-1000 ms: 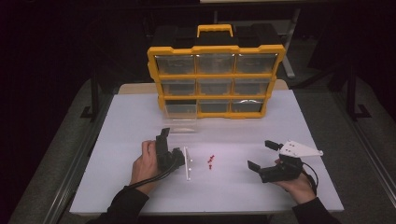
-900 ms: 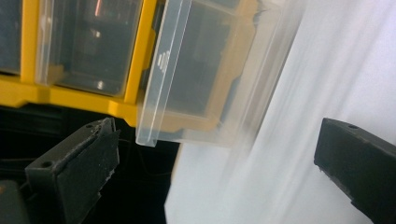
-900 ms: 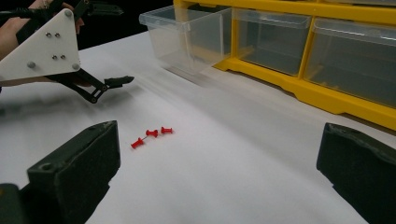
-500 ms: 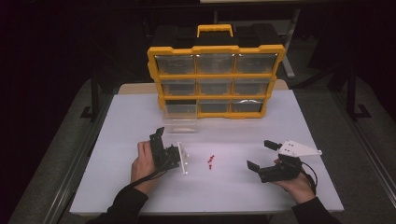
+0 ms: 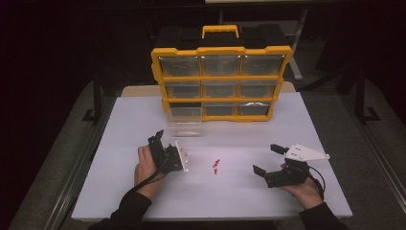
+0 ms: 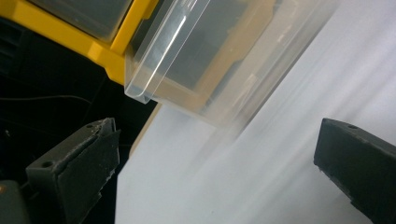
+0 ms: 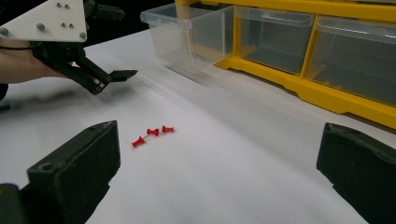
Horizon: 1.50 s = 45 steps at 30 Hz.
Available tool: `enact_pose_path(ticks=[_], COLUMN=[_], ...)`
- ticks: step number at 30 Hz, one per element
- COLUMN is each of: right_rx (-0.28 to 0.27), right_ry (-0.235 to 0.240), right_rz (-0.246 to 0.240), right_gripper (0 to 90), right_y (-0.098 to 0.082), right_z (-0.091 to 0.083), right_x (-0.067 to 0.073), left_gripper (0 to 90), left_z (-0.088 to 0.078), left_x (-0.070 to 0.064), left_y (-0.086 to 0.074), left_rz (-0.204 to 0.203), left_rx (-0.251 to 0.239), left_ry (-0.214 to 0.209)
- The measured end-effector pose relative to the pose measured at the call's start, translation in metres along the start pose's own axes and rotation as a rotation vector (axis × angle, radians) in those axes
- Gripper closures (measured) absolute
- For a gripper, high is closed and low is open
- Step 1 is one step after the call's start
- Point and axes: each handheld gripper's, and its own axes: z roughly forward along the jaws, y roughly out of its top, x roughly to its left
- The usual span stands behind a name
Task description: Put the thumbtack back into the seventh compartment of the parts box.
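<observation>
Left tongs: I held one pair, the left tongs (image 5: 167, 146), with the jaws wide apart and nothing between them; in the left gripper view both black jaws stood at the bottom corners with bare desk in the gap.
Right tongs: I had one pair on my right hand, the right tongs (image 5: 268, 160), jaws likewise spread and empty, resting low over the desk.
Hands: I counted two, my left hand (image 5: 143, 167) and my right hand (image 5: 301, 188), each around its tool.
Organizer: one yellow organizer (image 5: 221, 76) stood upright at the far edge, ahead of both pairs of tongs; I counted nine drawer bays in three rows of three, and one black-and-yellow handle on top.
Pulled drawer: one clear drawer (image 6: 219, 56) was drawn partly out of the bottom-left bay, straight ahead of the left tongs and apart from them; I could see nothing inside it.
Pushpins: I counted three red pushpins (image 7: 152, 133) lying close together on the desk, between the two pairs of tongs, just ahead of the right tongs' left jaw in the right gripper view.
Desk: one white desk (image 5: 239, 196) carried everything.
Contact: neither tongs touched the pushpins or the drawer.
</observation>
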Motion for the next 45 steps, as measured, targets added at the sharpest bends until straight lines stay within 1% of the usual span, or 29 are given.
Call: enact_pose_path(ticks=[2, 3, 7, 10, 12, 13, 15, 16, 18, 19, 22, 25, 27, 29, 31, 34, 37, 38, 40, 41, 42, 43, 44, 45], right_rx=[-0.001, -0.001, 0.000, -0.004, -0.002, -0.002, -0.001, -0.001, -0.001, -0.001, 0.000, -0.001, -0.001, 0.003, 0.001, -0.001, 0.002, 0.002, -0.001, -0.001, -0.001, -0.001, -0.001, 0.002], right_ry=[0.000, 0.001, 0.001, 0.001, 0.001, 0.001, 0.001, 0.000, 0.001, 0.001, 0.002, 0.002, 0.003, 0.003, 0.002, 0.001, 0.002, 0.001, 0.000, -0.001, 0.000, 0.000, 0.000, 0.001], right_rz=[0.000, 0.001, -0.001, -0.002, 0.000, 0.001, 0.001, 0.001, 0.001, 0.001, 0.001, 0.002, 0.003, 0.001, 0.002, 0.003, 0.001, 0.001, 0.003, 0.003, 0.003, 0.003, 0.003, 0.001], right_gripper=[0.0, 0.0, 0.0, 0.0, 0.0, 0.0, 0.0, 0.0, 0.0, 0.0, 0.0, 0.0, 0.0, 0.0, 0.0, 0.0, 0.0, 0.0, 0.0, 0.0, 0.0, 0.0, 0.0, 0.0], right_y=[0.000, 0.000, 0.000, 0.000, 0.000, 0.000, 0.000, 0.000, 0.000, 0.000, 0.000, 0.000, 0.000, 0.000, 0.000, 0.000, 0.000, 0.000, 0.000, 0.000, 0.000, 0.000, 0.000, 0.000], right_z=[0.000, 0.000, 0.000, 0.000, 0.000, 0.000, 0.000, 0.000, 0.000, 0.000, 0.000, 0.001, 0.001, 0.000, 0.000, 0.000, 0.000, 0.000, 0.000, 0.000, 0.000, 0.000, 0.000, 0.000], right_x=[0.000, 0.000, 0.000, 0.000, 0.000, 0.000, 0.000, 0.000, 0.000, 0.000, 0.000, 0.000, 0.000, 0.000, 0.000, 0.000, 0.000, 0.000, 0.000, 0.000, 0.000, 0.000, 0.000, 0.000], left_gripper=[0.0, 0.0, 0.0, 0.0, 0.0, 0.0, 0.0, 0.0, 0.0, 0.0, 0.0, 0.0, 0.0, 0.0, 0.0, 0.0, 0.0, 0.0, 0.0, 0.0, 0.0, 0.0, 0.0, 0.0], left_z=[0.001, 0.001, 0.002, 0.002, 0.002, 0.002, 0.002, 0.002, 0.002, 0.002, 0.002, 0.003, 0.004, 0.004, 0.004, 0.005, 0.006, 0.006, 0.007, 0.007, 0.007, 0.007, 0.008, 0.008], left_x=[0.001, 0.002, 0.005, 0.008, 0.010, 0.010, 0.012, 0.012, 0.013, 0.015, 0.016, 0.017, 0.019, 0.020, 0.021, 0.023, 0.026, 0.027, 0.027, 0.029, 0.029, 0.030, 0.031, 0.032], left_y=[0.000, -0.001, -0.002, -0.003, -0.003, -0.003, -0.004, -0.004, -0.004, -0.004, -0.006, -0.006, -0.007, -0.007, -0.007, -0.009, -0.011, -0.012, -0.012, -0.013, -0.013, -0.014, -0.015, -0.015], left_rz=[-0.029, -0.053, -0.093, -0.140, -0.153, -0.167, -0.173, -0.182, -0.210, -0.213, -0.240, -0.283, -0.298, -0.321, -0.356, -0.388, -0.432, -0.435, -0.474, -0.476, -0.499, -0.506, -0.533, -0.550], left_rx=[-0.003, -0.004, -0.004, -0.008, -0.010, -0.013, -0.013, -0.015, -0.021, -0.021, -0.024, -0.025, -0.029, -0.034, -0.038, -0.039, -0.040, -0.041, -0.051, -0.055, -0.059, -0.061, -0.065, -0.063], left_ry=[-0.010, -0.020, -0.033, -0.044, -0.045, -0.048, -0.048, -0.049, -0.057, -0.060, -0.069, -0.092, -0.097, -0.105, -0.115, -0.131, -0.155, -0.160, -0.173, -0.180, -0.187, -0.194, -0.201, -0.210])
